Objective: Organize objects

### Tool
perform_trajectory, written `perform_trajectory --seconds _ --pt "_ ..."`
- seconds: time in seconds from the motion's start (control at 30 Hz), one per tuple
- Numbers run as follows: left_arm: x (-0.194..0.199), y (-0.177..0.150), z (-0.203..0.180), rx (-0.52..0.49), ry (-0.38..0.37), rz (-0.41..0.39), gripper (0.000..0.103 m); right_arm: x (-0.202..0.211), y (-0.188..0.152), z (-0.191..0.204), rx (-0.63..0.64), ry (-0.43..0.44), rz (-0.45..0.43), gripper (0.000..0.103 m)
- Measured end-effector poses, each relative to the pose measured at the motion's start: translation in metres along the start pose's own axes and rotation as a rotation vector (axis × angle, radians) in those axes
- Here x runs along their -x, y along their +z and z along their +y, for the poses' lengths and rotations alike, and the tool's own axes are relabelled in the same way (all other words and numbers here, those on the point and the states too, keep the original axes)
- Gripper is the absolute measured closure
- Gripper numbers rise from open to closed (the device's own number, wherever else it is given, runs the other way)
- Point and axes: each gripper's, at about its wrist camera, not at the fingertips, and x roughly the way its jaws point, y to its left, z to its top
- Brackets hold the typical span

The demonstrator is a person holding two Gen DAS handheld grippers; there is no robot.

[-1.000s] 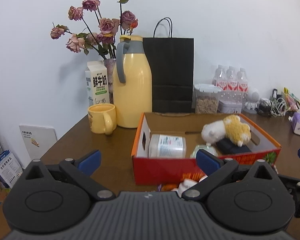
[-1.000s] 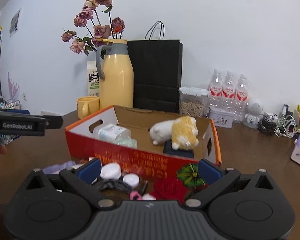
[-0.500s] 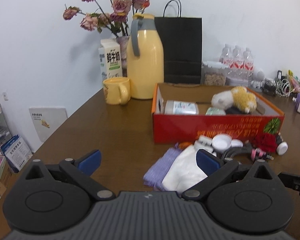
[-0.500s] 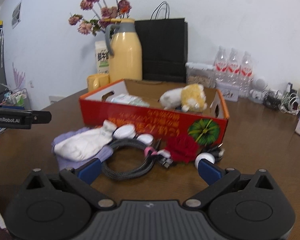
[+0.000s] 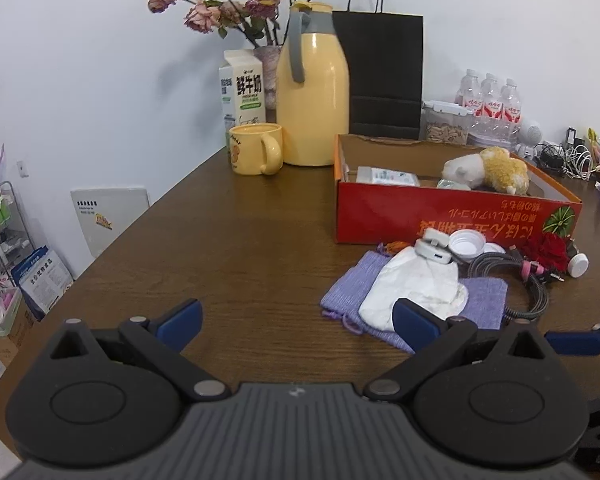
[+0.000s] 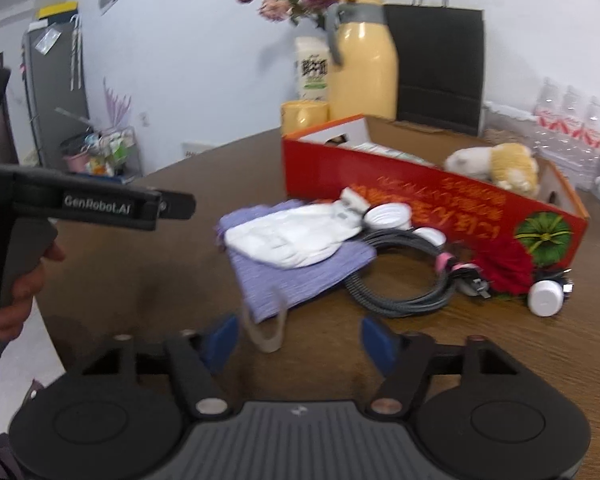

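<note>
You've pulled both back from the red cardboard box [image 6: 432, 204]; your right hand-held gripper [image 6: 296, 340] has been closing on nothing, left hand-held gripper [image 5: 296, 322] open. The white pouch [image 6: 288, 236] lies on the purple knitted cloth [image 6: 292, 272] on the desk [image 5: 220, 240], long axis toward the box.

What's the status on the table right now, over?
Left gripper open, empty. Right gripper open, jaws just been closing, drawstring loop between them, not pinched. Purple pouch under white cloth, outside the red box. Cable coil alongside.
</note>
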Motion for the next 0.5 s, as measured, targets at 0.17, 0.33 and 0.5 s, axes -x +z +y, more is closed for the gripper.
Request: perform_trajectory --seconds 0.17,0.33,0.5 --pt "0.003 -0.006 0.011 0.02 0.007 0.01 0.0 -0.006 -0.003 0.009 0.032 0.009 0.014 0.066" --pt "0.007 -0.01 0.017 0.029 0.011 0.012 0.0 -0.005 -0.003 0.015 0.066 0.03 0.011 0.088" --pt "0.01 -0.011 0.02 0.041 0.013 0.013 0.0 -0.004 -0.003 0.02 0.091 0.035 0.007 0.099"
